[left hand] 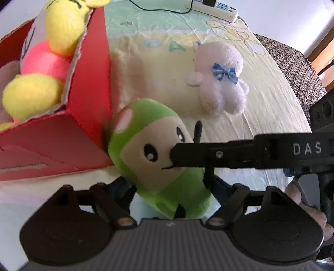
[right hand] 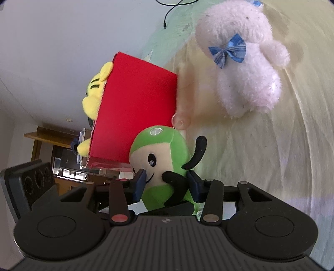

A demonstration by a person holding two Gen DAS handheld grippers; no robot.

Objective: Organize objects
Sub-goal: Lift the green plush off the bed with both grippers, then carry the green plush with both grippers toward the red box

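A green plush doll with a beige face (left hand: 146, 150) (right hand: 160, 164) is held beside the red box (left hand: 87, 108) (right hand: 133, 108). My right gripper (right hand: 168, 185) is shut on the doll's lower body; its blue pads (right hand: 140, 183) press both sides. In the left wrist view the right gripper's black finger (left hand: 208, 155) reaches across the doll's face. My left gripper (left hand: 167, 193) sits around the doll's lower body; its fingertips are hidden behind the doll. A yellow and pink plush (left hand: 48, 62) (right hand: 95, 98) lies in the box. A white plush with a blue bow (left hand: 221, 87) (right hand: 246, 68) lies on the bedsheet.
The pale yellow-green bedsheet (left hand: 150, 68) (right hand: 271, 150) covers the surface. A white power strip (left hand: 217, 9) with a black cable lies at the far edge. A dark patterned cushion (left hand: 292, 68) is at the right. A room with wooden furniture (right hand: 52, 141) shows on the left.
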